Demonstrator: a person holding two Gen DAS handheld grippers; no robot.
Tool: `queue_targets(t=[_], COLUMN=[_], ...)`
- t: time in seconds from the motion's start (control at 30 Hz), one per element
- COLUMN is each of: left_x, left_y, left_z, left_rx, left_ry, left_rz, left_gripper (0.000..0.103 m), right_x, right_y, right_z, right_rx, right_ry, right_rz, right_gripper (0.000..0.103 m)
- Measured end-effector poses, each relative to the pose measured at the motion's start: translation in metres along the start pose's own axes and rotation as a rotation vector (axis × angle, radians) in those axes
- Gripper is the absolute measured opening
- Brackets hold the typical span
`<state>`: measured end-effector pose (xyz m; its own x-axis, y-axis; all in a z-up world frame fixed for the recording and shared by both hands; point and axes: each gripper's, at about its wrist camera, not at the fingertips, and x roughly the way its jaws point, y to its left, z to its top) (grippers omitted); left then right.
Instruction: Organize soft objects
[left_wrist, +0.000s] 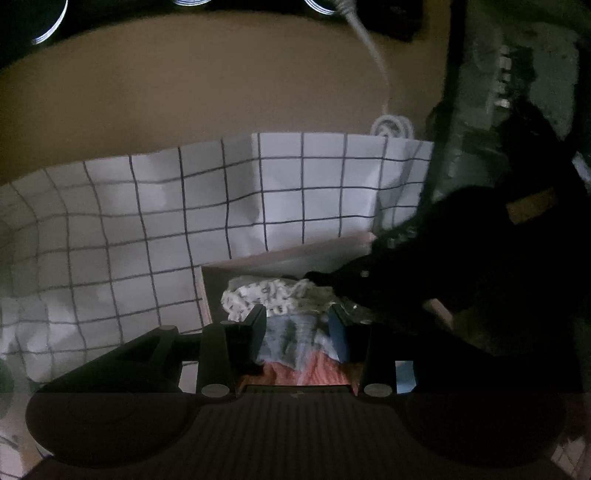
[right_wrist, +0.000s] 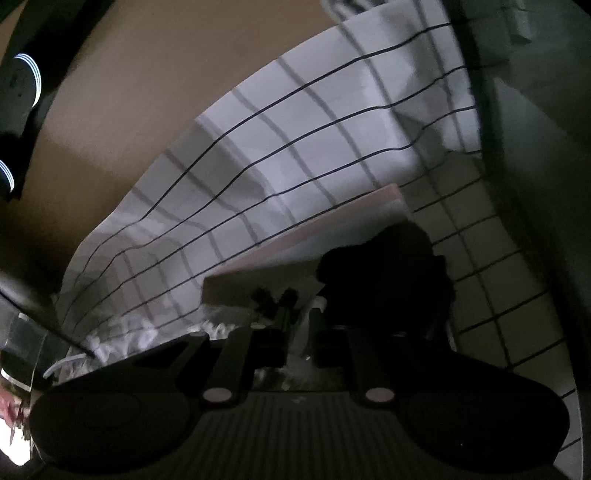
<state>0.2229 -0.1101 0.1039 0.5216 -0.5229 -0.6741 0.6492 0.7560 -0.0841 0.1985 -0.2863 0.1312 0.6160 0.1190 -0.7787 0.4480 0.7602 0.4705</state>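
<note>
Left gripper (left_wrist: 297, 314) hangs with its matte black jaws part-open over a box (left_wrist: 280, 258) of pale, stiff board, clear of the crumpled soft cloths (left_wrist: 291, 332) inside it: white speckled, grey-blue, ribbed coral. Right gripper (right_wrist: 299, 314) is pinched nearly shut on a dark fuzzy cloth (right_wrist: 388, 273) over the same box. White black-gridded fabric (left_wrist: 166, 221) lies rumpled around it.

We cannot make out what the dark shape (right_wrist: 388, 273) ahead of the right gripper (right_wrist: 299, 321) is. The checked cloth (left_wrist: 147, 229) runs off the left edge, and the right side of the left wrist view sinks into unreadable shadow.
</note>
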Motion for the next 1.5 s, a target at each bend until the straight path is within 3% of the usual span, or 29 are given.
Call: queue_targets(t=[0.13, 0.23, 0.3, 0.33, 0.37, 0.43, 0.5, 0.57, 0.7, 0.83, 1.0, 1.07, 1.17, 1.4, 1.47, 1.5], left_x=[0.036, 0.044, 0.044, 0.040, 0.035, 0.017, -0.006, -0.035, -0.088, -0.115, -0.118, -0.122, -0.121, -0.108, -0.104, -0.102], left_y=[-0.009, -0.016, -0.011, -0.008, -0.005, 0.000, 0.005, 0.009, 0.011, -0.002, -0.015, -0.020, -0.035, -0.053, -0.058, -0.061], left_z=[0.000, 0.001, 0.005, 0.007, 0.008, 0.009, 0.008, 0.000, -0.038, -0.097, -0.168, -0.187, -0.200, -0.201, -0.202, -0.202], left_rx=[0.003, 0.072, 0.052, 0.034, 0.022, 0.009, 0.001, -0.014, -0.079, -0.099, -0.202, -0.255, -0.239, -0.299, -0.281, -0.267], left_ry=[0.045, -0.005, 0.002, 0.008, 0.007, -0.018, -0.054, -0.093, -0.121, -0.088, -0.025, -0.036, -0.054, -0.049, -0.044, -0.041], left_rz=[-0.017, -0.005, -0.022, -0.031, -0.041, -0.051, -0.059, -0.076, -0.131, -0.014, 0.200, 0.267, 0.336, 0.424, 0.447, 0.460], left_gripper=[0.042, 0.042, 0.042, 0.042, 0.042, 0.042, 0.042, 0.042, 0.042, 0.042, 0.042, 0.042, 0.042, 0.042, 0.043, 0.044], right_x=[-0.003, -0.012, -0.024, -0.032, -0.041, -0.060, -0.081, -0.100, -0.134, -0.140, -0.105, -0.087, -0.070, -0.059, -0.057, -0.057], right_y=[-0.008, 0.002, 0.016, 0.024, 0.033, 0.049, 0.063, 0.072, 0.074, 0.062, 0.042, 0.030, 0.015, 0.023, 0.022, 0.018], right_z=[-0.001, -0.001, -0.001, -0.002, -0.003, -0.010, -0.022, -0.038, -0.077, -0.115, -0.168, -0.182, -0.199, -0.216, -0.217, -0.215], right_rx=[0.001, -0.043, -0.095, -0.126, -0.159, -0.213, -0.236, -0.236, -0.228, -0.297, -0.452, -0.479, -0.506, -0.690, -0.711, -0.682], right_ry=[-0.036, -0.048, -0.065, -0.081, -0.105, -0.161, -0.233, -0.302, -0.393, -0.332, -0.177, -0.086, -0.031, -0.058, -0.075, -0.078], right_rz=[-0.051, -0.081, -0.086, -0.083, -0.082, -0.098, -0.129, -0.160, -0.193, -0.156, -0.165, -0.155, -0.120, -0.162, -0.191, -0.193], right_gripper=[0.011, 0.014, 0.021, 0.030, 0.040, 0.049, 0.051, 0.060, 0.069, 0.073, 0.073, 0.073, 0.073, 0.079, 0.094, 0.096])
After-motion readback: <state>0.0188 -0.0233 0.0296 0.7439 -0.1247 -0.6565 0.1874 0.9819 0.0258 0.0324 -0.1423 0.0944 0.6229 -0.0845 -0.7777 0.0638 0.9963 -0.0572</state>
